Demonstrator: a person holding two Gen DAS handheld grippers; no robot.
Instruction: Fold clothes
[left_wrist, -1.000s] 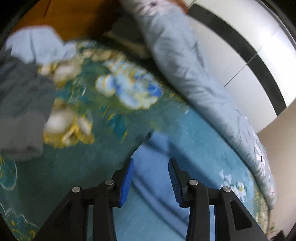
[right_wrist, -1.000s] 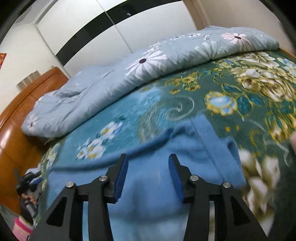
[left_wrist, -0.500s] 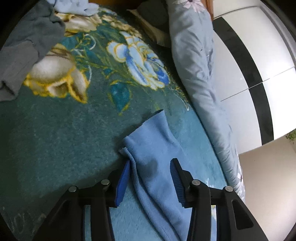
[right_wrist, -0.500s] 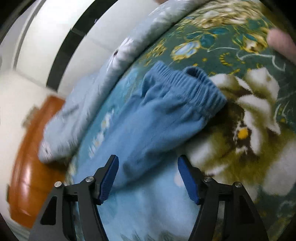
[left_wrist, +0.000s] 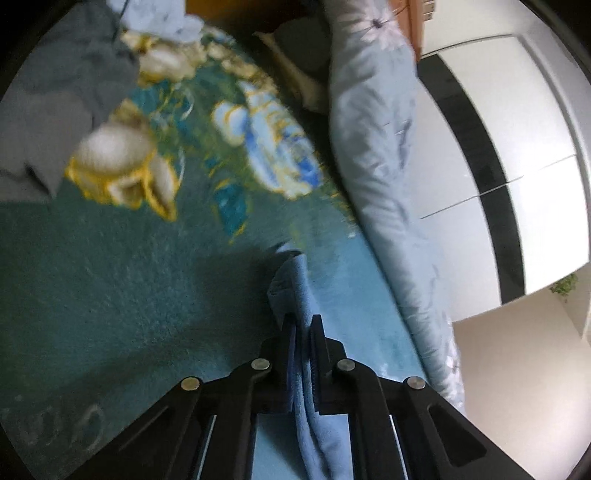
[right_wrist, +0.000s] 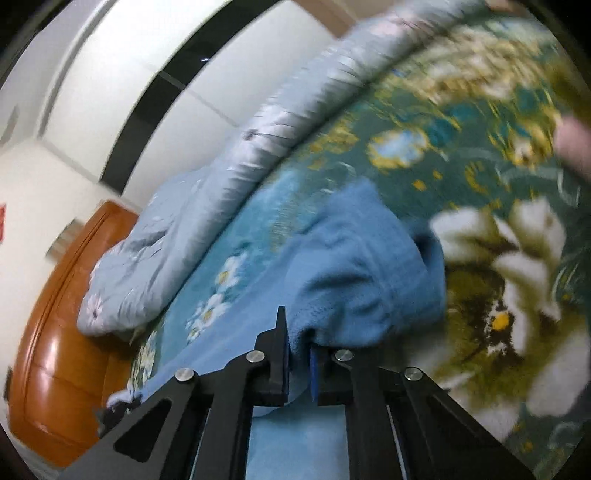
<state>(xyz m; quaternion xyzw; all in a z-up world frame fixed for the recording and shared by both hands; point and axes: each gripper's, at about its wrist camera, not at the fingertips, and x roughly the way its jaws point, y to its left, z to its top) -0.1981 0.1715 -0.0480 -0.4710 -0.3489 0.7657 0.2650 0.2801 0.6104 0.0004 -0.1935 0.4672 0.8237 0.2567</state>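
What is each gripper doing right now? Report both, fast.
Left gripper: closed on the blue garment.
Right gripper: closed on the same blue garment, near its bunched end.

A bed (left_wrist: 110, 295) covered in a teal floral blanket (right_wrist: 498, 258) is filling most of both views, with its wooden headboard (right_wrist: 55, 350) curving along the lower left of the right wrist frame. A pale blue quilt (left_wrist: 376, 147) is lying bunched along the bed's far edge, a grey garment (left_wrist: 48, 110) is resting at the upper left of the left wrist frame, and blue fleece trousers (right_wrist: 369, 266) are lying on the blanket at centre.
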